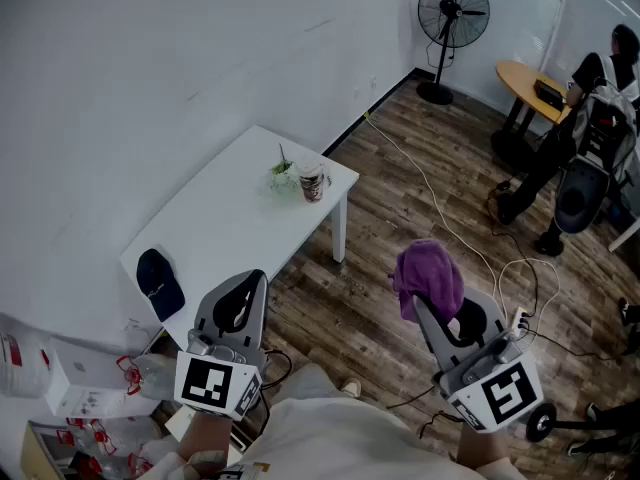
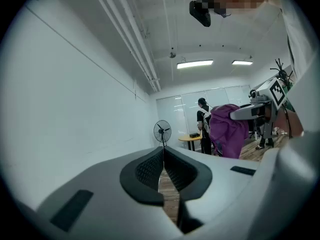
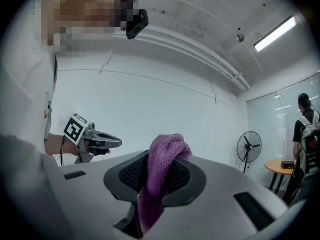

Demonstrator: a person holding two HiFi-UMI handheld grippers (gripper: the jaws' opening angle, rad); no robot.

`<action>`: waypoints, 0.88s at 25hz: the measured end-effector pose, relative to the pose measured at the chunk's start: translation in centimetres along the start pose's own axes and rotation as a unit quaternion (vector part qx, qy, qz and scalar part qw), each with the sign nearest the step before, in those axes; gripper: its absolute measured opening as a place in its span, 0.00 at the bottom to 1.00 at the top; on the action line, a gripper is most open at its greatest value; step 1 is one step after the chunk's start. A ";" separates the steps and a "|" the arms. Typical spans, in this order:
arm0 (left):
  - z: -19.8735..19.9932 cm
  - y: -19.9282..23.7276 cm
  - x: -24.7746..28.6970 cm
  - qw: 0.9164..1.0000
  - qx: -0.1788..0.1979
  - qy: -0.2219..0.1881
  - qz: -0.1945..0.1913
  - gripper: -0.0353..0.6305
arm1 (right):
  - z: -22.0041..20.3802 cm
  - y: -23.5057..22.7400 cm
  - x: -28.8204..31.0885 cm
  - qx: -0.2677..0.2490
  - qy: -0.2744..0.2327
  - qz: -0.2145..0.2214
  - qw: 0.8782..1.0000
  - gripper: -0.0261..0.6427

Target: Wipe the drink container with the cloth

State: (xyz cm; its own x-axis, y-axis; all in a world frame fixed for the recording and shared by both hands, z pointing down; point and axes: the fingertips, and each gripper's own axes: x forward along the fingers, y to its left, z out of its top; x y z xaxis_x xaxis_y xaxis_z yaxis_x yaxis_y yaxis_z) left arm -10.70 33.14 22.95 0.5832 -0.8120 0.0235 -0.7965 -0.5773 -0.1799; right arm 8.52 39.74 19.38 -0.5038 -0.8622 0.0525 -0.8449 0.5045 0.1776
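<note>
Currently the right gripper (image 1: pixel 432 306) clamps the purple cloth (image 1: pixel 428 271); the left gripper (image 1: pixel 252 286) is closed, empty. The cup (image 1: pixel 312 182) stands at the table's (image 1: pixel 230 218) far corner; an unsteadied wipe could topple it.

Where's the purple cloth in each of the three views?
Head view: purple cloth, right of centre, just below mid-height.
Left gripper view: purple cloth, right of centre, mid-height.
Right gripper view: purple cloth, bottom centre, clamped between the jaws.
Shared landmark: the standing fan.
</note>
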 end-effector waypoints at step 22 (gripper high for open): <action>-0.1 1.4 -0.4 0.999 0.002 0.016 0.037 0.09 | -2.4 -0.1 1.4 0.056 0.004 0.030 0.998 0.18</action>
State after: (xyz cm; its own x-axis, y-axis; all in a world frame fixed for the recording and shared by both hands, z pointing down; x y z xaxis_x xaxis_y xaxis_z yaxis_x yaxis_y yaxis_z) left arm -12.09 32.66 22.82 0.5174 -0.8547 0.0419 -0.8363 -0.5155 -0.1870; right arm 8.34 38.38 21.80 -0.5530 -0.8304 0.0680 -0.8283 0.5567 0.0629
